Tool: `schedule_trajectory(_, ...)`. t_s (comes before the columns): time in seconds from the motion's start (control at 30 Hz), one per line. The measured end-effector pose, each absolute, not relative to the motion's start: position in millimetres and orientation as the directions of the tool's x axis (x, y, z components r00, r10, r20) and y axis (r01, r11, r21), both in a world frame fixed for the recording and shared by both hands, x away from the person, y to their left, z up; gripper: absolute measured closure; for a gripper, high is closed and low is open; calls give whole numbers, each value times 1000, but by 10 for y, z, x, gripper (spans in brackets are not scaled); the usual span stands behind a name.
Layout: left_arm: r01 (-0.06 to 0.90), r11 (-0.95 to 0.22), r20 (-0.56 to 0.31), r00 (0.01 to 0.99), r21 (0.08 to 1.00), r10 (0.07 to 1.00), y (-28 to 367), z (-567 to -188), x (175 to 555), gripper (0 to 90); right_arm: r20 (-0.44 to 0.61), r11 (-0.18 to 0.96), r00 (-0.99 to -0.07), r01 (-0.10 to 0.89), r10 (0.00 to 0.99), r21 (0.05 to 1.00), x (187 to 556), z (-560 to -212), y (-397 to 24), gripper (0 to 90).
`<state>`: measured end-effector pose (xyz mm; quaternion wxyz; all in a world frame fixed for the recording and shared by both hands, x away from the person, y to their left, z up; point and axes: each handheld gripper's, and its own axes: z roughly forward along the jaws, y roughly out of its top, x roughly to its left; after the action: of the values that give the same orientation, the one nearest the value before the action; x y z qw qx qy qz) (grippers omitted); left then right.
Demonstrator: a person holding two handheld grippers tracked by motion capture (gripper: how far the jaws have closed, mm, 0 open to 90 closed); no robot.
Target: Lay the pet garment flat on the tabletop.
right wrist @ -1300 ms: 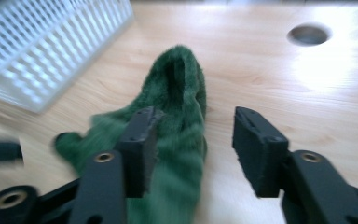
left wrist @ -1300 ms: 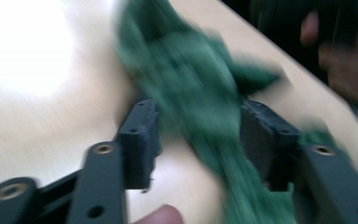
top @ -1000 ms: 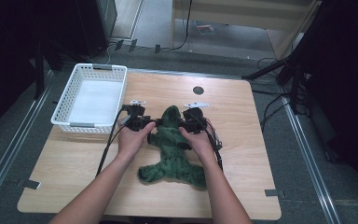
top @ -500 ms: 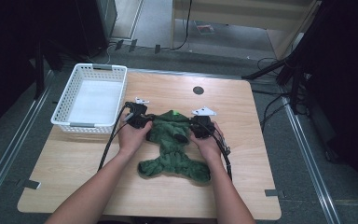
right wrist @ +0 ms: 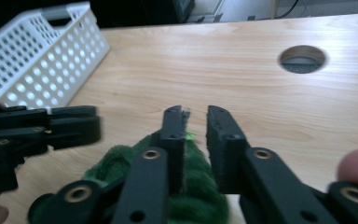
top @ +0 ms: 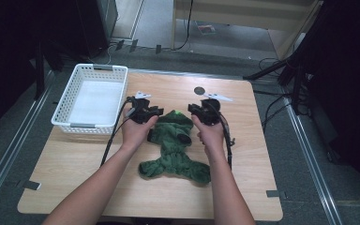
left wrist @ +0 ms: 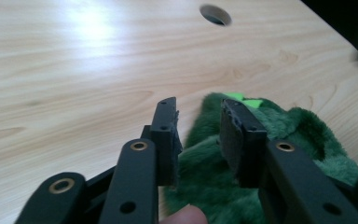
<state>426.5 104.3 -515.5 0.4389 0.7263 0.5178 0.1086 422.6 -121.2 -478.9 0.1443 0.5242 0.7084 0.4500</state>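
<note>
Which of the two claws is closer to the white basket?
The left claw, at the green plush garment's left edge beside the basket; the right claw is farther.

A white lattice basket (top: 91,100) sits on the wooden table (top: 243,187) at centre left of the high view. A round cable hole (top: 198,90) lies near the table's far edge, above centre.

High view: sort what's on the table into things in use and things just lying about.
In use: green plush garment; left gripper; right gripper, both at the garment's top edge.

Lying about: white basket, off to the left; table with its cable hole.
</note>
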Motion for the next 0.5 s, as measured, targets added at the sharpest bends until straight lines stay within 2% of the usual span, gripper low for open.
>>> schedule_trajectory(0.13,691,-155,-272,467,706,842,962,-5284,4252,756,212,173,-424,703,880,690,4322,-5173,-996,825)
schedule_trajectory(0.23,703,-186,-253,471,686,845,960,-5347,4254,763,206,188,-419,724,884,663,4317,-5318,-1012,841)
schedule_trajectory(0.33,712,-183,-258,464,677,848,959,-5399,4277,772,219,170,-418,715,882,678,4319,-5374,-1056,843)
schedule_trajectory(0.4,715,-178,-263,459,676,848,954,-5387,4286,755,181,193,-425,697,887,691,4317,-5371,-1044,785)
schedule_trajectory(0.47,691,-162,-263,467,704,844,976,-5338,4260,631,202,187,-445,686,872,704,4297,-5323,-1057,671)
schedule_trajectory(0.5,680,-145,-282,476,719,833,1012,-5304,4233,591,245,161,-454,686,856,710,4272,-5273,-1085,634)
